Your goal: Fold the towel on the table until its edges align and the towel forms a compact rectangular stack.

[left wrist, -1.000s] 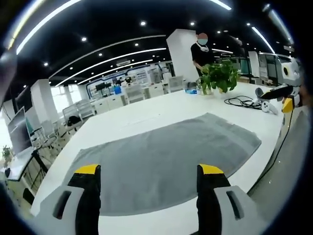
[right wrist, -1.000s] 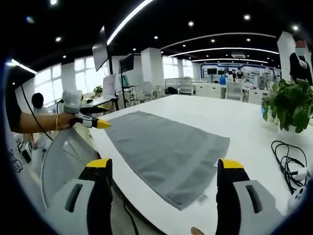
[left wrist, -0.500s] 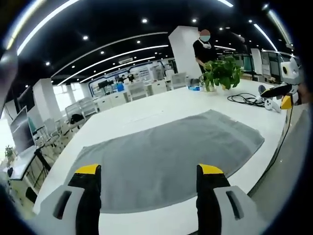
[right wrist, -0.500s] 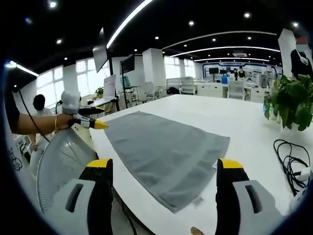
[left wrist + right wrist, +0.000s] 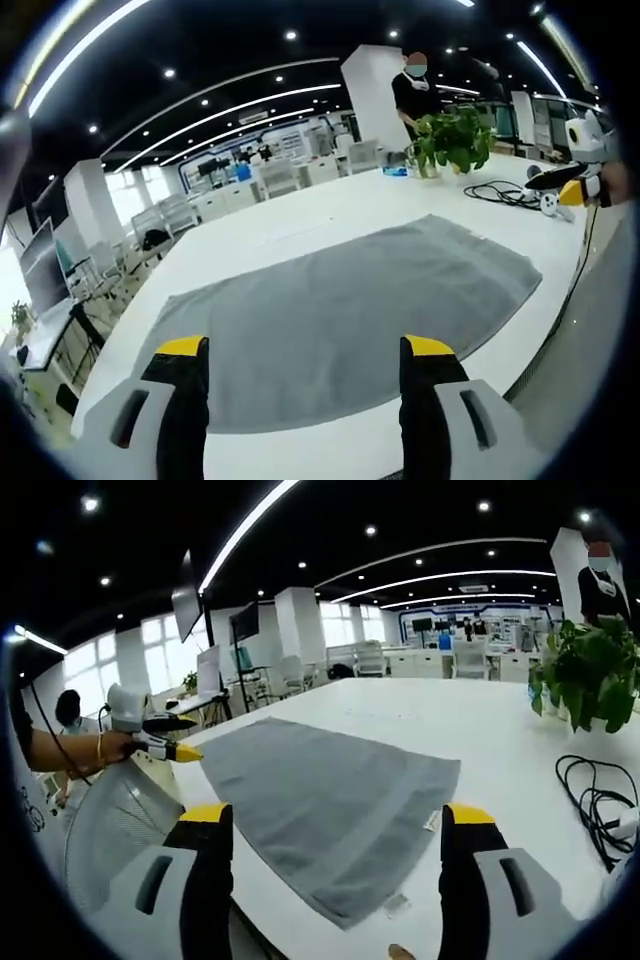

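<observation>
- Left gripper (image 5: 302, 352): jaws spread wide apart, nothing between them, hanging just off the near edge of the towel (image 5: 340, 315). Not touching it as far as I can tell.
- Right gripper (image 5: 335, 820): same deal, jaws apart and empty, parked over the corner at the towel's short end.
- Each gripper pokes into the other view at the side, held in a hand, yellow tips out near the table edge.
- The towel is grey and lies flat in 1 layer on the white table (image 5: 330, 215), spread out close to the near edge.
- Progress, my read: basically 0 folds done. Grabbing the corners, folding it over, lining up the edges and getting a compact stack are all left.
- Further out: a potted plant (image 5: 590, 680) and a black cable (image 5: 592, 795) sit on the far part of the table, well apart from the towel.
- Writing: there's a small tag (image 5: 433, 821) at the towel's edge, but it's too small to read. No brand I can make out.
</observation>
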A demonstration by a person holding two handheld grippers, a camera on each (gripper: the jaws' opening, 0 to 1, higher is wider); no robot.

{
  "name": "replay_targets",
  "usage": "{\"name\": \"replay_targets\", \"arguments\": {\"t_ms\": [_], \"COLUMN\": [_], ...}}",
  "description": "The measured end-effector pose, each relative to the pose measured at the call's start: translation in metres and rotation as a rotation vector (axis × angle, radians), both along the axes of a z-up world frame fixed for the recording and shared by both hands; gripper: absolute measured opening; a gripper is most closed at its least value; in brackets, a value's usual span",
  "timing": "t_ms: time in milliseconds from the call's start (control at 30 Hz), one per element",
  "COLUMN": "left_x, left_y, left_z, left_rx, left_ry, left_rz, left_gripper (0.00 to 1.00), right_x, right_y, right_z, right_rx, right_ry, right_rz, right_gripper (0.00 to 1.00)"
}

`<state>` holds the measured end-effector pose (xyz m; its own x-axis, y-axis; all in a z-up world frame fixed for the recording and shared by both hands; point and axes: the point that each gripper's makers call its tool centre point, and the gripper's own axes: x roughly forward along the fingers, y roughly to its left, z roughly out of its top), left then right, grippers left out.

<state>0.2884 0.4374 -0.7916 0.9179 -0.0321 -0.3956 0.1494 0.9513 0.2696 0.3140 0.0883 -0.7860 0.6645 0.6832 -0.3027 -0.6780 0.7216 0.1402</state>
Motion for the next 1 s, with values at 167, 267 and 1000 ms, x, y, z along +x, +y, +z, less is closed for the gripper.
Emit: {"name": "replay_targets", "arguments": {"t_ms": [167,267,1000], "left_x": [-0.003,-0.004,0.042], "left_y": [-0.003,-0.002,-0.124], "left_z": [-0.007,-0.010,0.004], "left_rx": [0.014,0.016,-0.092], "left_ry": [0.047,0.061,0.064], "left_rz": [-0.015,-0.010,-0.203], "left_gripper": [0.80,0.80,0.85], "right_x": [0.013,0.020,0.082], "right_y": [-0.007,-0.010,-0.030], "right_z": [0.001,-0.002,0.012], "right_rx": [0.013,0.013,-0.021], "right_ry": [0.003,0.011,-0.059], "right_rz": [-0.029,-0.044,-0.141], "right_gripper": [0.86,0.86,0.82]}}
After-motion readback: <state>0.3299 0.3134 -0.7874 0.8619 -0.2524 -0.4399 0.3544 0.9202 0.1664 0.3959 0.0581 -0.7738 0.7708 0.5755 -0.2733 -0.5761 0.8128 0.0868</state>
